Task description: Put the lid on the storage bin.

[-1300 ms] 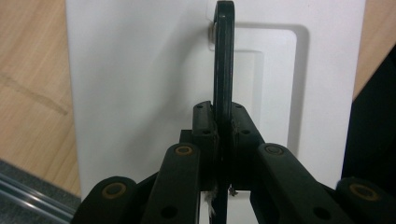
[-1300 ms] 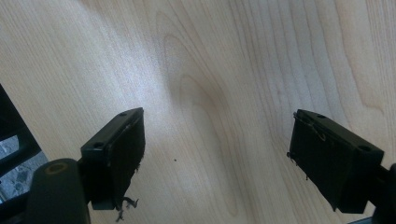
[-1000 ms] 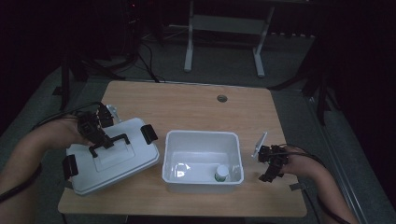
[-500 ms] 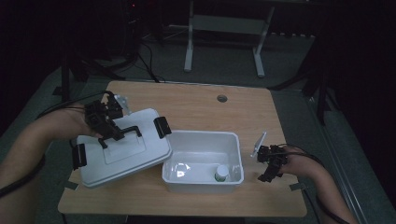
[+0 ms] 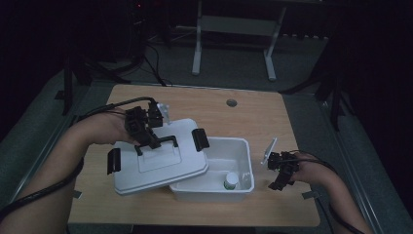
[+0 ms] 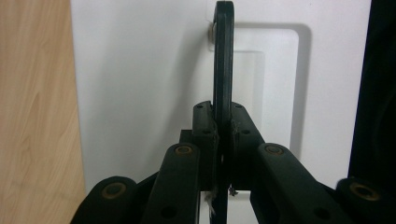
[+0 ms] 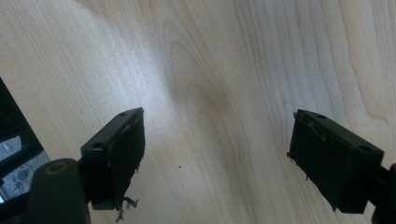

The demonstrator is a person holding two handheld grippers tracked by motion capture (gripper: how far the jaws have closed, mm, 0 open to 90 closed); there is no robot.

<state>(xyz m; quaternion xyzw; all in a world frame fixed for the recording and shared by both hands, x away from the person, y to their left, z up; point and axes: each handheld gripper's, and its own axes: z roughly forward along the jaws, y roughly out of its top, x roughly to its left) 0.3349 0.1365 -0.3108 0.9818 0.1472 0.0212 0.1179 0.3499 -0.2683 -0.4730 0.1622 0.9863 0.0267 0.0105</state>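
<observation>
Fingers (image 6: 205,126) clamp lid handle (image 5: 163,141); bin (image 5: 241,146) holds bottle (image 5: 230,181).

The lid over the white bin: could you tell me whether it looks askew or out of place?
Yes. The lid sits skewed, covering only the left part of the bin. The left claw grips its handle.

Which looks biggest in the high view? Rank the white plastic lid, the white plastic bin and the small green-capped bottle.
1. White plastic lid, though it is held raised nearer the camera, so its lead over the bin is unsure.
2. White plastic bin.
3. Small green-capped bottle.
</observation>
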